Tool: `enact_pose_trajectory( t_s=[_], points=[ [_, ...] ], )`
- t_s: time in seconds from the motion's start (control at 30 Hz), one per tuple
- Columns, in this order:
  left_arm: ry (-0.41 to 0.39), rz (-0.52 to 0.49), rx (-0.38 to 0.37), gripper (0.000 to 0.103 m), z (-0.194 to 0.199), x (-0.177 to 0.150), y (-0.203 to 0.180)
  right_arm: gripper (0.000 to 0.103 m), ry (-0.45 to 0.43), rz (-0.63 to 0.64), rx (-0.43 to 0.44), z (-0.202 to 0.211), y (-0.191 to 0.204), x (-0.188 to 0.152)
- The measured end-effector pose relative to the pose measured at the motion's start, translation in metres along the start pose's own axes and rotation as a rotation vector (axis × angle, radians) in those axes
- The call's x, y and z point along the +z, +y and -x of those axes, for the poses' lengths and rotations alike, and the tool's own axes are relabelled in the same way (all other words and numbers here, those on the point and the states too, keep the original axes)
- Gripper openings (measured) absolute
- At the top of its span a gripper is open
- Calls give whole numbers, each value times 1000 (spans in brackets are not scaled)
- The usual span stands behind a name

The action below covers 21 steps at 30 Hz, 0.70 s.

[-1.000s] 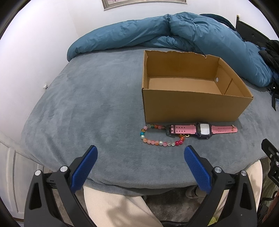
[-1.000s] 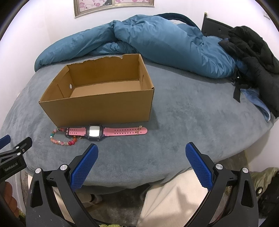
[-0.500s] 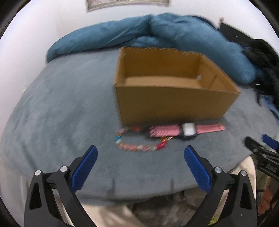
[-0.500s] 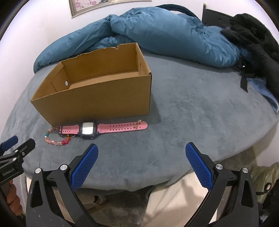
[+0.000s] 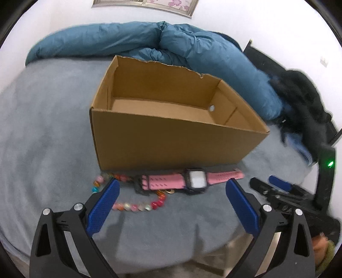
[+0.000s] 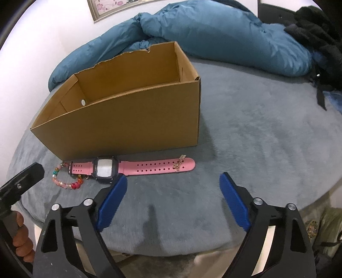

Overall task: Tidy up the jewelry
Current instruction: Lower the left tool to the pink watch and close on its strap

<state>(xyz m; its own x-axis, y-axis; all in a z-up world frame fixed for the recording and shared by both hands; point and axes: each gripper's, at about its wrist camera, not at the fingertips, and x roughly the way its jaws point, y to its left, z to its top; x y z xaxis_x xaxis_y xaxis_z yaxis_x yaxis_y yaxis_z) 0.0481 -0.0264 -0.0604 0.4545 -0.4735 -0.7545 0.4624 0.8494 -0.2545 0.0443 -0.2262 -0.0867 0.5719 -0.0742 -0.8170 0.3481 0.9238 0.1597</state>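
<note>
Grey plush blanket (image 5: 49, 136) covering a bed, with a white wall behind bearing the lower edge of a framed flower picture (image 6: 111, 8). A rumpled teal duvet (image 5: 192, 42) lies along the far side; dark clothing (image 6: 316, 27) is heaped at the right. One open cardboard box (image 5: 171, 143), its far rim torn, stands on the blanket; the visible part of its floor holds nothing. Two pieces of jewelry lie just in front of the box's near wall: one pink-strapped digital watch (image 6: 104, 167), laid out flat, and one multicoloured bead bracelet (image 5: 132, 206), whose loop passes under the watch's buckle end. Left gripper (image 5: 171, 196): blue fingers spread wide above the bracelet and watch, gripping nothing. Right gripper (image 6: 173, 192): fingers apart, having just narrowed slightly, nothing between them, poised near the watch's free strap end.
</note>
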Motion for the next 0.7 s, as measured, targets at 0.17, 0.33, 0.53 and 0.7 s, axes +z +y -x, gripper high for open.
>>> enact_pose_trajectory(
  t_s=[0.17,0.33,0.53,0.7],
  points=[
    [42,-115,64,91,-19,0,-7,64,-2,-12,45,-11,-4,3],
    [114,-112,73,64,-39,1,0,51,1,-32,67,-20,-15,4],
    [192,-28,66,50,-57,6,20,43,24,-64,100,-32,-26,3],
    [241,24,51,43,-65,8,31,41,33,-75,125,-38,-30,1]
  ],
)
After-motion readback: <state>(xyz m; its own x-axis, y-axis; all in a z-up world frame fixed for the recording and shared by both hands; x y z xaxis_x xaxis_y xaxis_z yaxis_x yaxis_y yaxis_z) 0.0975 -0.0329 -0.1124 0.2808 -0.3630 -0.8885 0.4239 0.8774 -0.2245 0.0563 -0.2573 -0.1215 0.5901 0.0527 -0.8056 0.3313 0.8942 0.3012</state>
